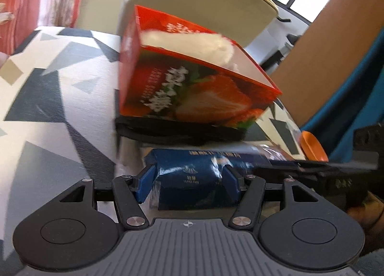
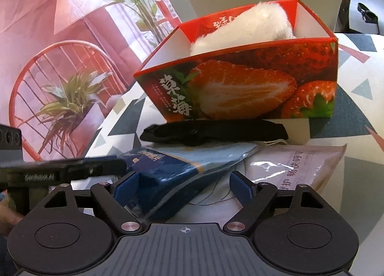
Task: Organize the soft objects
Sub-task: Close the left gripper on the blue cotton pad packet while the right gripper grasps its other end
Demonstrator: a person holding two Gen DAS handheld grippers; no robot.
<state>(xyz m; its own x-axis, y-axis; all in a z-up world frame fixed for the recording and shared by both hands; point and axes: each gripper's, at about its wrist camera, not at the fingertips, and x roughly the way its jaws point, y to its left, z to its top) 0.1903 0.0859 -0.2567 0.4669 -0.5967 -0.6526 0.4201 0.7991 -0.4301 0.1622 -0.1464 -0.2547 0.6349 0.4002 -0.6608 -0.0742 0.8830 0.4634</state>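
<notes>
Blue packet (image 1: 192,180) clamped between left gripper (image 1: 189,184) fingers, held low over worktop (image 1: 48,84); right gripper (image 2: 184,187) level alongside, spread, straddling packet's edge.

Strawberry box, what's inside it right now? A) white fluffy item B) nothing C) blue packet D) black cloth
A: a white fluffy item sits inside the strawberry box, sticking up above its rim; the black cloth lies outside at the box's base and the blue packet is between the left gripper fingers.
</notes>
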